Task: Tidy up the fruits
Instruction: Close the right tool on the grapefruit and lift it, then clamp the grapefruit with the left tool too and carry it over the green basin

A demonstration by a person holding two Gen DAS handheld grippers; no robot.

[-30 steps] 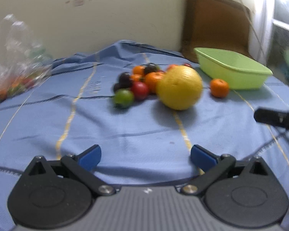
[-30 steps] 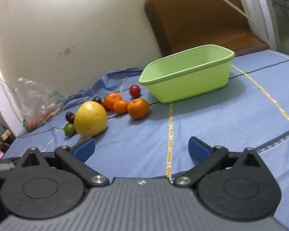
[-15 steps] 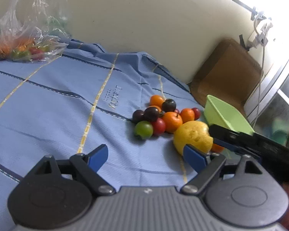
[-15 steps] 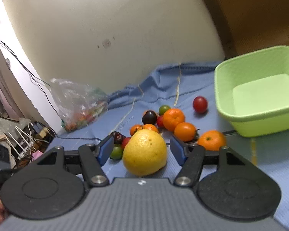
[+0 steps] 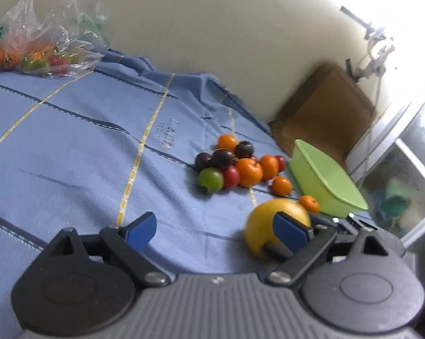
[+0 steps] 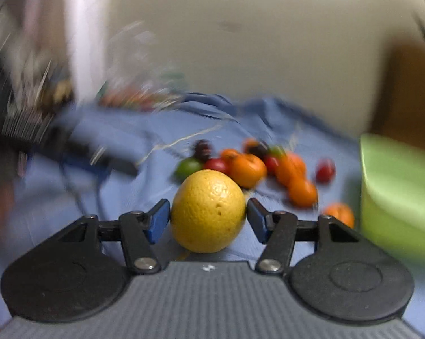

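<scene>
The left gripper hangs low with its jaws spread wide and nothing between them. The right gripper has both blue pads pressed against a yellow fruit.

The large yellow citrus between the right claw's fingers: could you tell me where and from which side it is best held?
Grip the large yellow citrus across its widest middle, coming in level from the near side as the right claw does; its round, smooth shape would likely slip from a pinch higher or lower.
</scene>
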